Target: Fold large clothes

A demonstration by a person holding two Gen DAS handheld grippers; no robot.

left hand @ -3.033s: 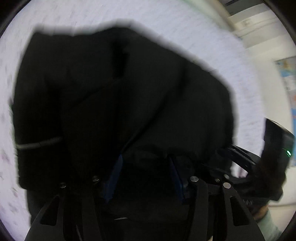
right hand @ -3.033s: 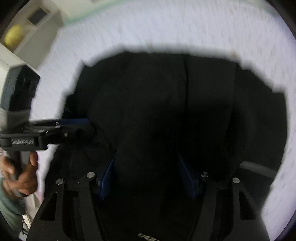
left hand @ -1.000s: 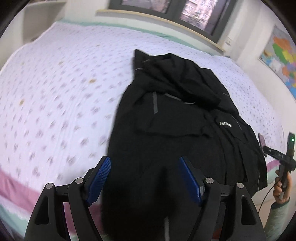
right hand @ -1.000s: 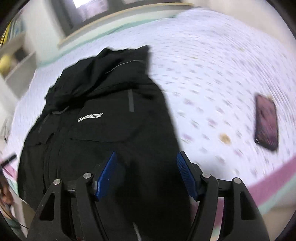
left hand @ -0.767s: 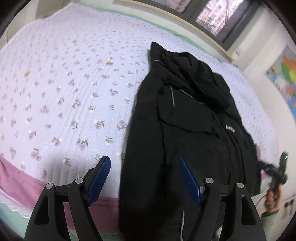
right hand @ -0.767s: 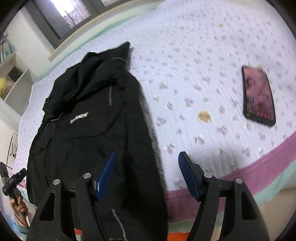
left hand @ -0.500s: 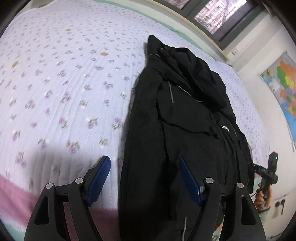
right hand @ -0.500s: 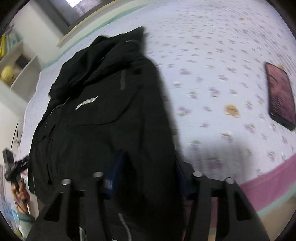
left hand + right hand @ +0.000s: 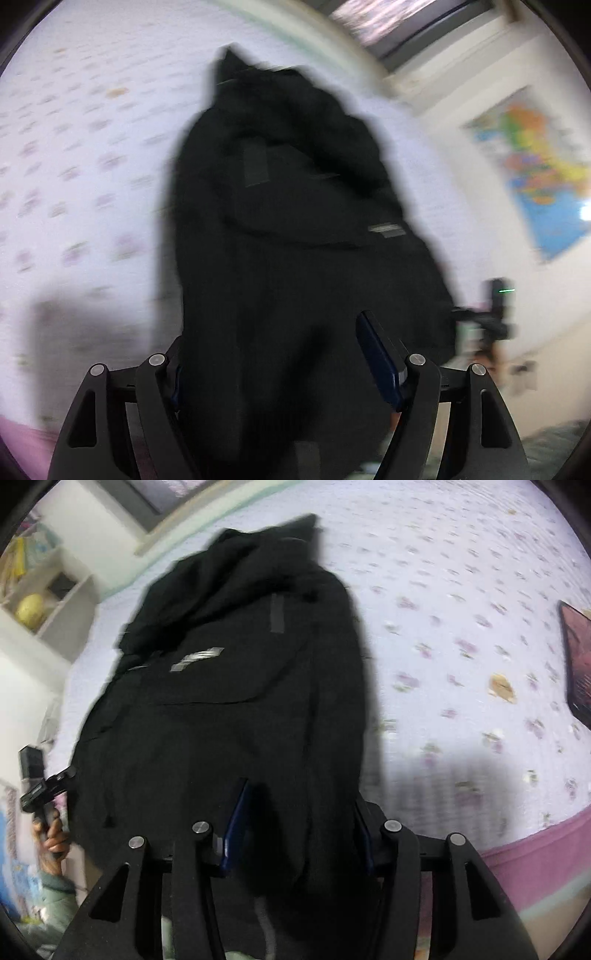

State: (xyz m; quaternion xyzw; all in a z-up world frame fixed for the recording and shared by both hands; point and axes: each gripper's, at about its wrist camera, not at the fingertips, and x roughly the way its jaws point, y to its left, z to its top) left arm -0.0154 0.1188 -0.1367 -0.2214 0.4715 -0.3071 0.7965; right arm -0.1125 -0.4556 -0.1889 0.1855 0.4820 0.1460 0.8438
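On the left of the left wrist view, a pale flowered bed cover (image 9: 74, 147), blurred. In the middle, a black jacket (image 9: 295, 221) spread flat on that cover, hood at the far end, hem at the near edge of the bed. Over the near hem, the left gripper (image 9: 271, 332), jaws wide, cloth lying between them; left pad hidden by the cloth, right pad bare and just beside it, no squeeze to be seen. Far right, a bright map poster (image 9: 535, 177) on the wall, and a window (image 9: 388, 18) past the far end of the bed. On the left of the right wrist view, a white shelf (image 9: 55, 602) with a yellow ball (image 9: 31, 609) inside, and lower down a hand (image 9: 51, 834) around the other gripper's handle, beside the jacket's left edge. In the middle, the right gripper (image 9: 299, 794), jaws narrow, bunched hem filling the gap from pad to pad, gripped. To the right, well apart from the jacket, a dark phone (image 9: 576, 664) flat on the cover.
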